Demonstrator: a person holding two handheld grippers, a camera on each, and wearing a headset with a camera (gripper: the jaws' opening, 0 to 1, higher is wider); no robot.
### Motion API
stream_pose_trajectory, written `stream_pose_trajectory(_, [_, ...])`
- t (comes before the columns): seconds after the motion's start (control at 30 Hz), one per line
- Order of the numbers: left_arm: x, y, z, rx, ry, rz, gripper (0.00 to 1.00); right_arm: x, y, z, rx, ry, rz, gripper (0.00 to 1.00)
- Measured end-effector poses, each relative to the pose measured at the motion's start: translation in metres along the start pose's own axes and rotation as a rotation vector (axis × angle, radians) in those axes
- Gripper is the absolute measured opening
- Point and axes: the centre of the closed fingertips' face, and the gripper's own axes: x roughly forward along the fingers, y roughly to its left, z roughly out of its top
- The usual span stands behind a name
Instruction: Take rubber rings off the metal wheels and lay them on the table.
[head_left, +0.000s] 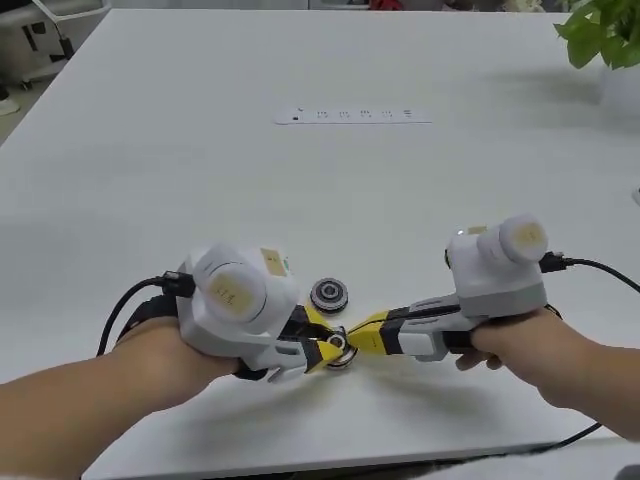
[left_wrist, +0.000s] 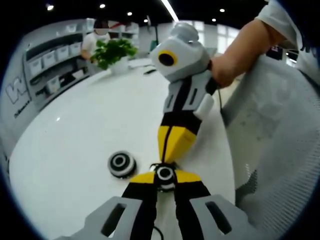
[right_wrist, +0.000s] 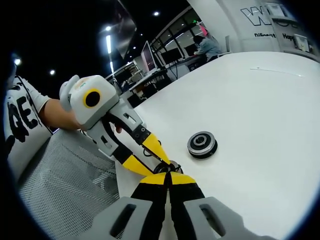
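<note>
left gripper (left_wrist: 165, 176) fingers clamped on small silver metal wheel with black rubber ring (left_wrist: 165, 172) | right gripper (right_wrist: 169, 175) fingers pinched shut, meeting its rim head-on

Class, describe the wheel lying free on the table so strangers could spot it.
On the white table, near its front edge, left gripper and right gripper meet tip to tip. Beyond them a dark-rimmed wheel lies flat. Unlike the clamped wheel in the left jaws, nothing touches it.

One metal wheel (head_left: 329, 294) lies flat on the worktop (head_left: 300, 180), black rubber ring (head_left: 314, 294) on it; second wheel (left_wrist: 165, 173), just beside it, is pinched in the left claw (left_wrist: 165, 177).
</note>
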Motion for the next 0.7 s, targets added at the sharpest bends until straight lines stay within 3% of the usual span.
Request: stream_pose_trajectory(0.7, [-0.0001, 0.0007, -0.0006, -0.001, -0.003, 0.001, 0.12, 0.0010, 0.0058, 0.0032, -0.001, -0.008, 0.010, 0.00])
